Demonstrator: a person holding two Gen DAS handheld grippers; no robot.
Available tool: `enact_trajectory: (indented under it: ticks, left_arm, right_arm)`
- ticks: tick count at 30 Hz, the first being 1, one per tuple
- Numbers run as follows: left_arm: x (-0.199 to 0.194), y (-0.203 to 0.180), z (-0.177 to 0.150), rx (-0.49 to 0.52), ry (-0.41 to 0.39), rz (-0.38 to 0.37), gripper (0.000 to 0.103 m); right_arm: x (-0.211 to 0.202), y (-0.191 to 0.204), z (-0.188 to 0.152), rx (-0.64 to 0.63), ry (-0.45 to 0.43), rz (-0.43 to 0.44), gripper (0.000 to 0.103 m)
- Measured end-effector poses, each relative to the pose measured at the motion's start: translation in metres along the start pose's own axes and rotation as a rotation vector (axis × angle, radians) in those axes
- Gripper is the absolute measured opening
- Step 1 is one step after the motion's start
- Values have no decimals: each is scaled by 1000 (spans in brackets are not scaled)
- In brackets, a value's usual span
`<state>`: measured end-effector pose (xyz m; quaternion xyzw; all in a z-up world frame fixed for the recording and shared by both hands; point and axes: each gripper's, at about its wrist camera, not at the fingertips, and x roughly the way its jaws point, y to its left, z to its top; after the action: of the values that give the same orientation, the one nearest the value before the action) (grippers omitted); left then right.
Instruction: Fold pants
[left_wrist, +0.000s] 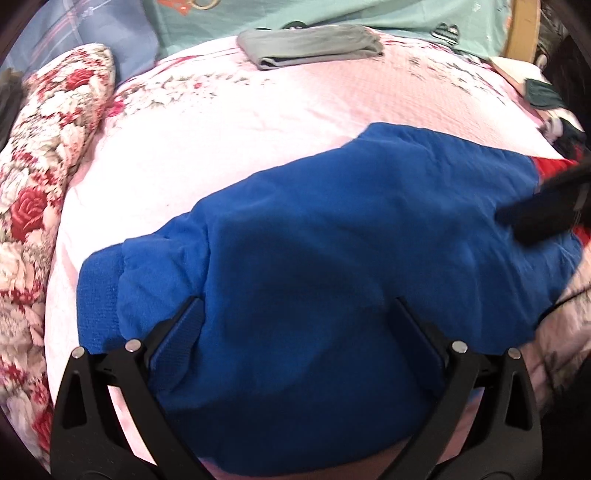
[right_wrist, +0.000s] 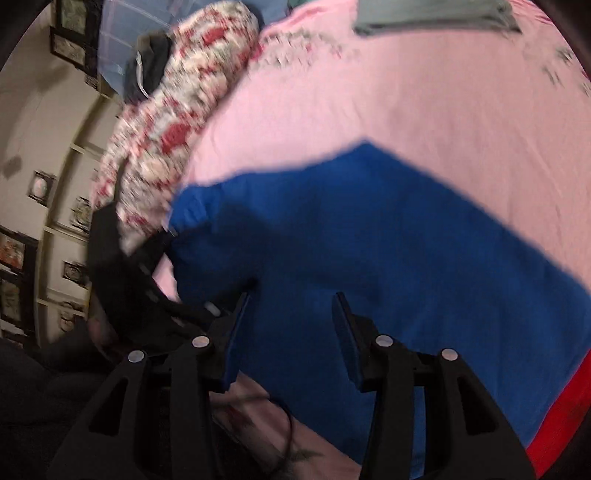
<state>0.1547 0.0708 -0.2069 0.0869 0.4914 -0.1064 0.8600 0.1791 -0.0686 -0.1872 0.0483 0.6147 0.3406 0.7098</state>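
Left claw (left_wrist: 295, 325) spread wide, straddling soft blue fleece pants (left_wrist: 332, 229) on pink bed sheet (left_wrist: 258, 110); right claw (right_wrist: 291, 314), likewise wide, hovers at three o'clock, likely positioning for a fold.

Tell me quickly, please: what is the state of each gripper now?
Left gripper: open, jaws spread over the blue pants, holding nothing.
Right gripper: open above the same pants, holding nothing.

Both the left gripper (left_wrist: 295, 325) and the right gripper (right_wrist: 291, 317) are matte black, with 2 flat fingers, triangular cut-outs and 4 silver rivets.
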Motion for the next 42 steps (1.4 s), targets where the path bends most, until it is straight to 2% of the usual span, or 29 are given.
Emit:
enact_trajectory:
  ticks: [1, 3, 5, 6, 8, 10, 14, 15, 17, 19, 20, 21, 22, 25, 27, 30, 34, 36, 39, 42]
  left_arm:
    - [-4, 2, 0, 19, 2, -21, 101]
    - [-9, 4, -5, 71, -1, -37, 101]
    - [-10, 2, -12, 134, -7, -27, 101]
    - [-10, 0, -15, 176, -7, -18, 101]
    - [-9, -3, -17, 213, -11, -3, 101]
    - [-7, -3, -16, 220, -4, -7, 101]
    - [-9, -5, -13, 229, 19, 11, 101]
    - [-10, -7, -12, 232, 32, 33, 101]
    - [-12, -10, -10, 225, 47, 69, 101]
    - [-16, -12, -8, 198, 71, 116, 101]
    - [-18, -12, -6, 183, 83, 140, 101]
    - [-22, -13, -5, 168, 92, 169, 101]
    - [-26, -14, -4, 158, 97, 187, 101]
    - [-45, -25, 5, 103, 93, 210, 101]
    - [-53, -38, 16, 75, 81, 191, 101]
    - [-61, -83, 47, 70, 38, 113, 101]
    - [-68, -173, 89, 125, -42, -41, 101]
    - [-64, -220, 104, 159, -59, -120, 101]
    - [-48, -269, 112, 196, -44, -165, 101]
    - [-24, -302, 108, 196, 18, -178, 101]
  right_arm:
    - [1, -1, -8, -14, 4, -51, 43]
    - [-17, 0, -21, 23, -31, -110, 44]
    - [-40, 1, -32, 84, -109, -85, 44]
    - [-50, 0, -41, 116, -157, -72, 48]
    - [-48, -5, -55, 141, -142, -123, 56]
    - [-36, -18, -70, 169, -67, -199, 52]
    - [-87, -43, -94, 298, -242, -169, 53]
    - [-106, -54, -103, 337, -319, -183, 54]
    - [-127, -83, -118, 426, -383, -244, 55]
    - [-131, -122, -137, 545, -303, -345, 54]
    - [-136, -137, -148, 579, -295, -324, 52]
    - [-149, -145, -160, 609, -349, -234, 50]
    - [-164, -149, -172, 630, -404, -201, 51]
    - [-203, -162, -203, 645, -547, -201, 52]
    - [-216, -183, -219, 679, -569, -215, 53]
    - [-213, -206, -229, 712, -559, -226, 53]
    - [-212, -239, -234, 738, -569, -122, 53]
    - [-209, -246, -232, 732, -568, -100, 53]
    - [-206, -262, -228, 749, -549, -50, 53]
    - [-206, -270, -226, 753, -548, 7, 53]
